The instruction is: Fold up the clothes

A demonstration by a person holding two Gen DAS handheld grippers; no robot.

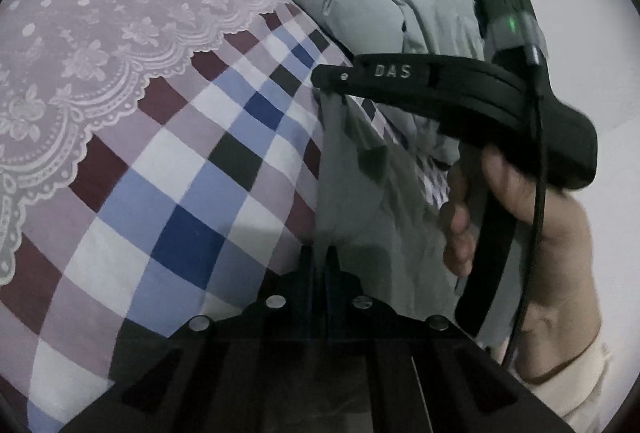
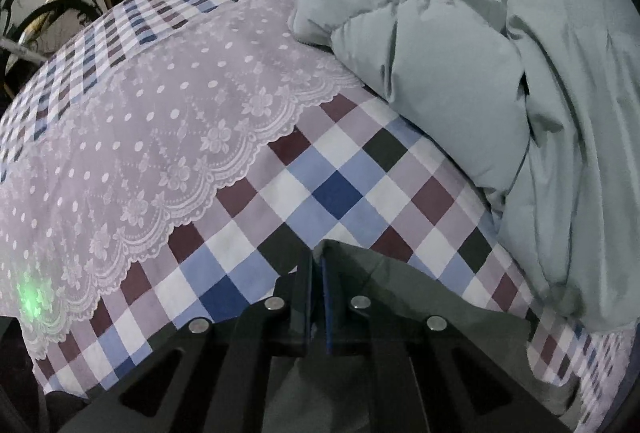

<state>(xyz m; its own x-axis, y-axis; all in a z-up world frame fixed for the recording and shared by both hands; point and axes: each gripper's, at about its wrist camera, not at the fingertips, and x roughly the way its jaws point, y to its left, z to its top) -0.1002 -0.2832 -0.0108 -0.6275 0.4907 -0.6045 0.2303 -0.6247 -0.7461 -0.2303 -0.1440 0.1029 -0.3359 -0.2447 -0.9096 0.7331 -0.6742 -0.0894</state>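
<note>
Most of the thin grey-green cloth garment (image 2: 400, 313) is cut off below both views; it hangs over the checked, lace-patterned bedsheet (image 2: 340, 189). The left tool (image 1: 319, 265) and right tool (image 2: 318, 273) each clench its edge. A puffy pale-grey quilt (image 2: 480, 53) lies heaped just beyond.

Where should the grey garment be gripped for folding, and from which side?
Along its thin edge, at two spread points, as the left gripper and right gripper, both shut on it, do. The garment is limp and flat, so come edge-on from the bed's near side, fingers straddling the edge.
</note>
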